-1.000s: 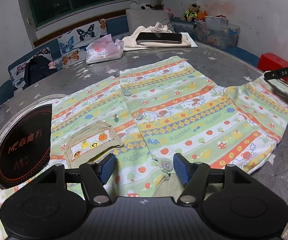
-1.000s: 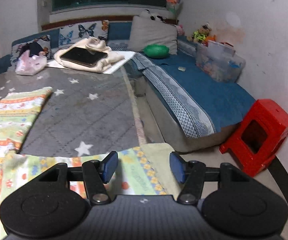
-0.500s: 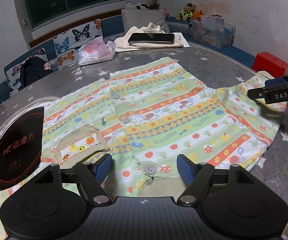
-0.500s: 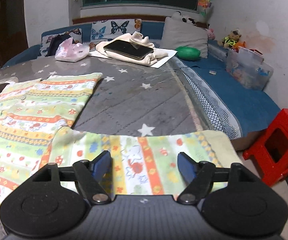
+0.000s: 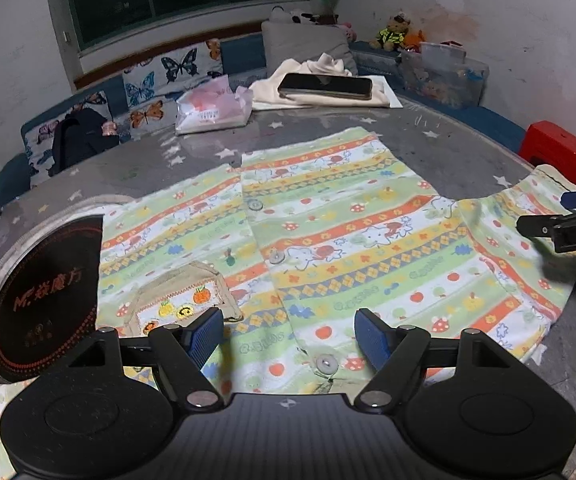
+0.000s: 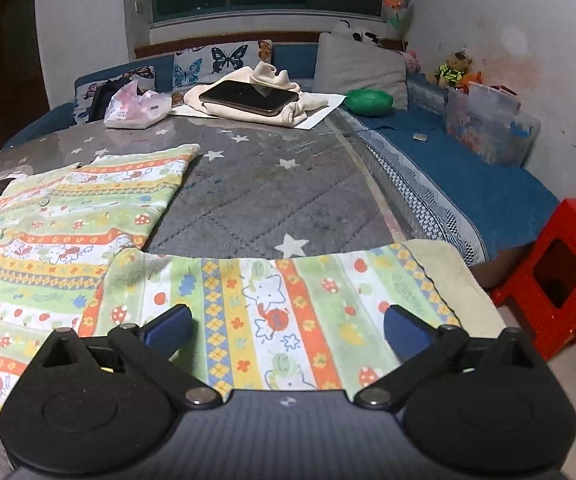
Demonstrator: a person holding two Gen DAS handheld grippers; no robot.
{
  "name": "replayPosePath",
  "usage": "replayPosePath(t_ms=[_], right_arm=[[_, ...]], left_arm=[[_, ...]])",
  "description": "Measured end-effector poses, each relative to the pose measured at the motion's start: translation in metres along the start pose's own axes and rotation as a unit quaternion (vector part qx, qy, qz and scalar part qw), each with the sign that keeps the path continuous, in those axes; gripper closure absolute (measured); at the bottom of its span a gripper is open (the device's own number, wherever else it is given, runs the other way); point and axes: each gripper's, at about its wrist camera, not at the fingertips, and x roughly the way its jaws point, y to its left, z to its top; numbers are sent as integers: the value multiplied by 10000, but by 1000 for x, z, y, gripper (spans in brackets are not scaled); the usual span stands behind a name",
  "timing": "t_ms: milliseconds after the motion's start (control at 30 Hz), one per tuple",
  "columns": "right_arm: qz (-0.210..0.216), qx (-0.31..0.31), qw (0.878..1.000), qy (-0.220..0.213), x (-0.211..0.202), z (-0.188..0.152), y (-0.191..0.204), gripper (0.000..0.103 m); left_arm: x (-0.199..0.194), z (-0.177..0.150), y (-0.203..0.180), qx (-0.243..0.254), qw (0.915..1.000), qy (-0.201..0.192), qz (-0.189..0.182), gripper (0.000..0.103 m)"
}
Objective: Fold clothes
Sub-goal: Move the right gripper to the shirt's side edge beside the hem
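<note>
A child's striped shirt in green, orange and yellow lies flat on the grey star-patterned table, buttons up the middle and a beige pocket on its left side. My left gripper hovers open above the shirt's near hem, nothing between its blue pads. The shirt's right sleeve stretches across the right wrist view, its beige cuff at the table's edge. My right gripper is open just above that sleeve and also shows at the right edge of the left wrist view as the right gripper.
A black round hob is set into the table at left. At the back lie a pink plastic bag and a cream garment with a phone on it. A red stool and a blue sofa stand beyond the table's right edge.
Both grippers have pulled back toward me and stayed open. The right gripper has turned left, so the whole sleeve now lies in front of it.
</note>
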Motion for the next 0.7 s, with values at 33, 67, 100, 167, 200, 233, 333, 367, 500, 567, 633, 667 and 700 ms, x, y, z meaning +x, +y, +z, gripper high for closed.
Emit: replayPosePath(t_ms=[33,67,100,167,200,233,333,367,500,567,633,667,700], right_arm=[[-7,12,10000,-20,0,-1,0,0],[-13,25,10000,-39,0,-2,0,0],[-20,37,10000,-59,-1,-2,0,0],[-24,51,10000,-79,-1,-3,1,0],[-15,41,10000,-61,-1,-3,1,0],[-5,32,10000,-43,0,-2,1,0],[93,-29,10000,18,1,0,0,0],[129,-65,9999,13,1,0,-1,0],[169,-20,9998,-61,-3,-1,-3,0],[138,122,9997,-130,-7,-1,-7,0],[-18,259,9994,-238,-14,-1,-13,0],[-106,292,9991,-300,-17,-1,-17,0],[-202,322,9987,-349,-20,0,-21,0]], left_arm=[[1,0,-1,14,10000,17,2,28],[2,0,-2,28,10000,35,4,27],[3,0,-3,36,10000,46,4,27],[3,0,-5,61,10000,57,-4,24],[4,1,-7,81,10000,57,-14,24],[4,1,-9,104,9999,53,-24,22],[5,4,-16,164,9998,57,-79,20],[5,5,-18,186,9998,57,-98,20],[5,8,-26,248,9996,35,-135,16],[5,9,-30,279,9995,24,-153,14],[5,10,-33,313,9994,15,-167,13],[6,11,-35,329,9993,16,-172,12],[7,11,-37,341,9993,19,-180,12]])
